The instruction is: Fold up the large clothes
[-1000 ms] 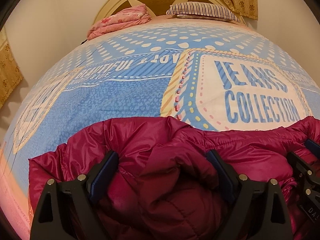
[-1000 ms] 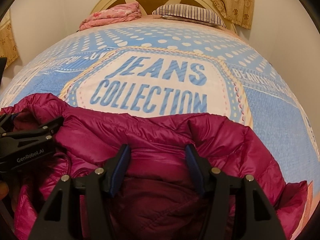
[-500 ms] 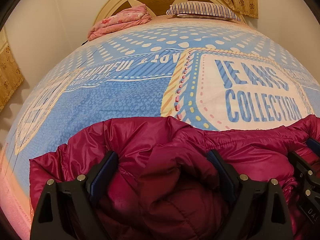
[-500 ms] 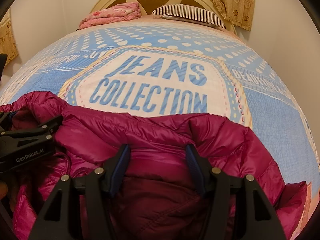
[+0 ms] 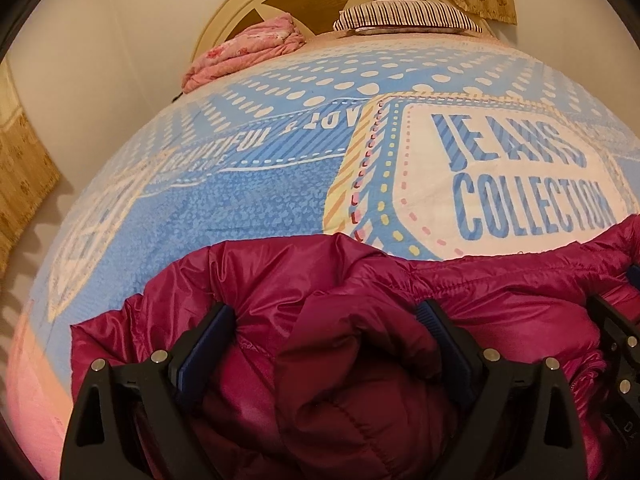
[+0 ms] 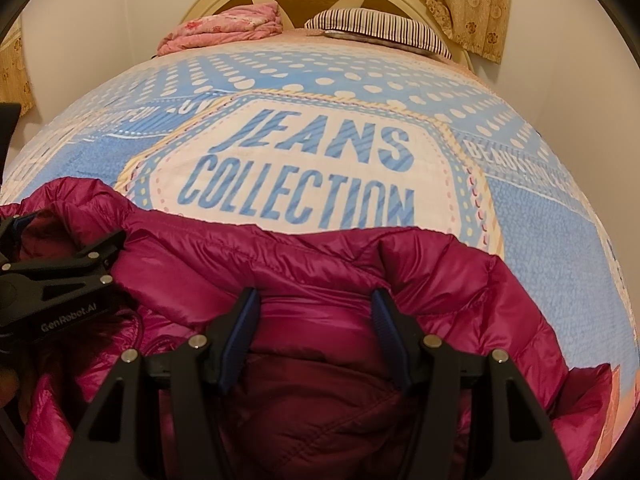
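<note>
A: On the bed (image 6: 540, 240), near edge: what is hidden?

B: Item one, magenta puffer jacket (image 6: 320, 264), bunched; its lower part is cut off below both views. Bedspread beyond it lies bare up to the striped pillow (image 6: 376, 28).

A: Grippers?

B: My left gripper (image 5: 328, 320) and right gripper (image 6: 314, 308): jaws part-open, padding bulging between; whether they pinch it, I cannot tell.

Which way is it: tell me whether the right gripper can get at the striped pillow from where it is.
Probably not: the right gripper is filled with the magenta jacket, and the striped pillow lies across the bedspread by the headboard.
</note>
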{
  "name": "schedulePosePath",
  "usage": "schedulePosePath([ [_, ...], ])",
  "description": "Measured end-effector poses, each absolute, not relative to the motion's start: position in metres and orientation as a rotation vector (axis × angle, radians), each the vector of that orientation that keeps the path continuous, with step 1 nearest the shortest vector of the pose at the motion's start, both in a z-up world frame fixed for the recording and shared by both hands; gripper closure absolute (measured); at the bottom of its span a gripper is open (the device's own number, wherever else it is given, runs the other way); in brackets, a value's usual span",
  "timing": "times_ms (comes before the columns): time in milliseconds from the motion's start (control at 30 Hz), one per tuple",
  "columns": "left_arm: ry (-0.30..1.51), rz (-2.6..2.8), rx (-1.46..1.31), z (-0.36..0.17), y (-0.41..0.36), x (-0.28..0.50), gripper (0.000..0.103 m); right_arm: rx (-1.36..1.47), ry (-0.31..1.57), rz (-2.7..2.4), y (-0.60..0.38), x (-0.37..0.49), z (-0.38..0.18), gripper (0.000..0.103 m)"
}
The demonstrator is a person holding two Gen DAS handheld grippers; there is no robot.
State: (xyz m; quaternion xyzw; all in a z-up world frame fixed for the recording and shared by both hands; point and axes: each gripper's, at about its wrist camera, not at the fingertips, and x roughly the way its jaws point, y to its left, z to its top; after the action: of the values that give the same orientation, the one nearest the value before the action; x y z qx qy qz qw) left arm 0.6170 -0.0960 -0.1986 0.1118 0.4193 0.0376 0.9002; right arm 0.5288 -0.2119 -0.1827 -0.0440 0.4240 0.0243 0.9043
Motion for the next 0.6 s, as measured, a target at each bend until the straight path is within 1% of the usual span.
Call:
schedulePosePath([
  [600, 0.863, 0.086, 0.242, -0.1982, -0.0970, 0.6172, 0.008, -0.121, 0.876, 0.033, -0.2078, 0.5281, -0.1837, 0.042],
])
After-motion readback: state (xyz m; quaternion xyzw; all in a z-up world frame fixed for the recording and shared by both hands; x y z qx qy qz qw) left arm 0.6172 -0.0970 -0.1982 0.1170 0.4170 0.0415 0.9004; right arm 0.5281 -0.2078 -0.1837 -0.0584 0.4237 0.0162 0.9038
